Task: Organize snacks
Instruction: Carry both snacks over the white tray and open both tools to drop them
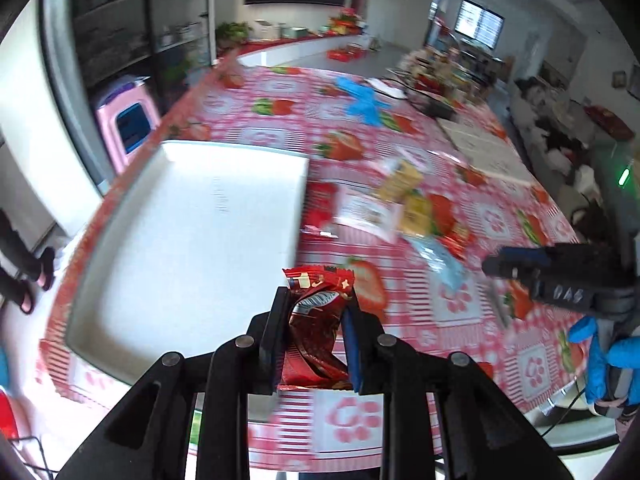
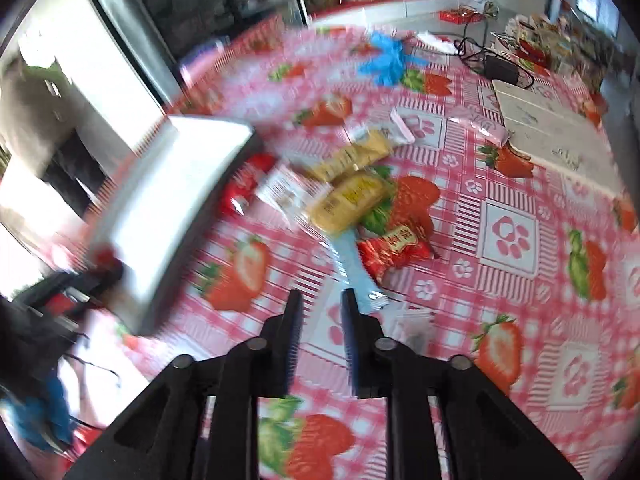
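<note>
The strawberry-print worktop [image 1: 460,304] carried the empty white tray [image 1: 192,240]. Angled steeply down over its near edge, my left gripper [image 1: 316,300] clamped a red snack packet [image 1: 316,320], lettering unreadable. My right gripper [image 2: 320,300] hung narrowly parted, empty, above a blue packet [image 2: 354,268].

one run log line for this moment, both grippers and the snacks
left gripper: shut on red snack packet | right gripper: open, empty | white tray: empty | snack pile: on table
</note>
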Demonstrator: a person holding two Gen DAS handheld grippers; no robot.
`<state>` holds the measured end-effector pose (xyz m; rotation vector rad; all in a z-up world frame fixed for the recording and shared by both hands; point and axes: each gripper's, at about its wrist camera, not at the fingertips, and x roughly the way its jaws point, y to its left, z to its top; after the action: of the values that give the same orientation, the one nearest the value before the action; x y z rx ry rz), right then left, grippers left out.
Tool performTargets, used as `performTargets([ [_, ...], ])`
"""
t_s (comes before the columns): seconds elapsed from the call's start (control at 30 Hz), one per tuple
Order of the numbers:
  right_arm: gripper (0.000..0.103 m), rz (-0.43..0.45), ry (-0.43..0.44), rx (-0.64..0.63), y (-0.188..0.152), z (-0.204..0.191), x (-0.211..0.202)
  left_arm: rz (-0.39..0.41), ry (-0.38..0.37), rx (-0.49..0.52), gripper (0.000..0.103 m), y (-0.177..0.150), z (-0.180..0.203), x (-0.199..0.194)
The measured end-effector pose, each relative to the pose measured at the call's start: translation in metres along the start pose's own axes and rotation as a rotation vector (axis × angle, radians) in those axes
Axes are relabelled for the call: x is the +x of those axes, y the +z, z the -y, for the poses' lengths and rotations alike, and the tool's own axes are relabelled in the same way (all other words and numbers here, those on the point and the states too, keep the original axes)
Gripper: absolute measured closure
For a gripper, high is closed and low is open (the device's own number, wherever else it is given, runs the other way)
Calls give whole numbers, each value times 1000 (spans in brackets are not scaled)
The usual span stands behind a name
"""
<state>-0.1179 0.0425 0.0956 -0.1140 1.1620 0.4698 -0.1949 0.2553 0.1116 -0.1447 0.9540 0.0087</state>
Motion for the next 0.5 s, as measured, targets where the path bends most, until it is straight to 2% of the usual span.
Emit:
performTargets([
  [0.03, 29, -15, -64, -5, -2, 3, 8, 6, 9, -9, 76, 0, -10, -2],
  [0.07, 22, -26, -125, -4, -5, 8, 14, 11, 17, -12, 76, -1, -16, -3],
  [0.1, 22, -48, -169, 1, -11, 15, 23, 18, 29, -13, 76, -2, -24, -3],
  [0.17, 22, -98, -186, 32, -21, 30, 35, 15, 38, -15, 76, -2, -32, 1],
  [0.2, 26, -128, -182, 59, -27, 38, 42, 11, 35, -16, 76, -2, -35, 4],
  [0.23, 38, -157, -172, 83, -33, 44, 48, 3, 29, -22, 76, -3, -39, 7],
  [0.3, 55, -189, -157, 118, -44, 51, 56, -12, 17, -31, 76, -4, -43, 15],
  [0.33, 77, -177, -168, 103, -46, 49, 53, -15, 15, -33, 76, -5, -44, 17],
  [0.37, 85, -180, -173, 95, -47, 46, 52, -18, 13, -34, 76, -6, -46, 19],
  [0.43, 87, -180, -147, 103, -49, 41, 51, -23, 7, -39, 76, -7, -51, 24],
  [0.5, 87, -136, -107, 99, -42, 31, 44, -25, 8, -47, 76, -8, -56, 25],
])
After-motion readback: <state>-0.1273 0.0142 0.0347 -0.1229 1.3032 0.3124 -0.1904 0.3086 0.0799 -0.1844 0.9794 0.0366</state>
